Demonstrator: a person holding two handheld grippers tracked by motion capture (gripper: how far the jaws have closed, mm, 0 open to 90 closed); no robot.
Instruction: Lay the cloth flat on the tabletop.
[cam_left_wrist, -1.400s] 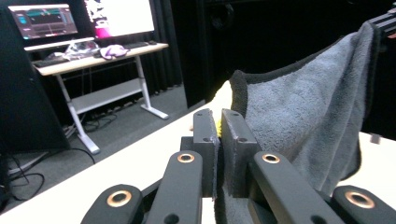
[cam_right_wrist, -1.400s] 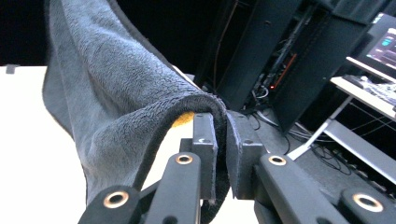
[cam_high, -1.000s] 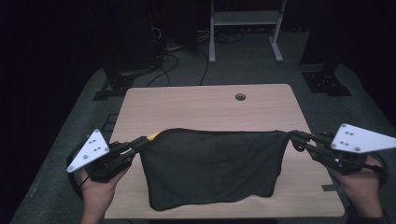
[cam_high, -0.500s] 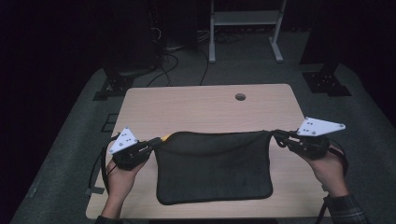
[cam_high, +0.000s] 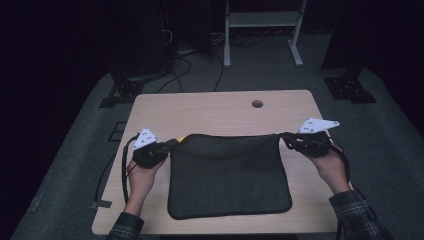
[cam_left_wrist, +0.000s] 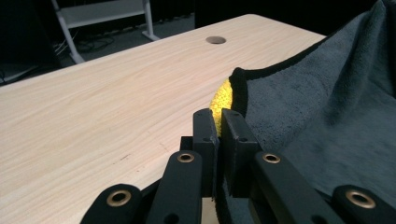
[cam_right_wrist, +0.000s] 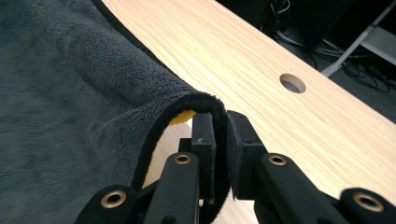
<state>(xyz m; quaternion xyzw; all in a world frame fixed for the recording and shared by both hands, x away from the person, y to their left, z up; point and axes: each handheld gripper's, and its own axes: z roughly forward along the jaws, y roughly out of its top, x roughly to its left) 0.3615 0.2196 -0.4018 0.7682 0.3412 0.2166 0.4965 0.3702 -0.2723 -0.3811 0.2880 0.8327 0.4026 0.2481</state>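
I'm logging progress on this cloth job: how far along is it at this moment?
Done: most of the dark grey cloth already lies flat on the table. In hand: the left gripper and right gripper are each shut on a far corner, that edge raised and its yellow underside showing. Left: probably lowering that edge, letting go and smoothing; no fold is visible yet.

Dim room with near-black surroundings; the pale worktop (cam_high: 220, 112) is evenly lit from above, slightly soft, without glare.
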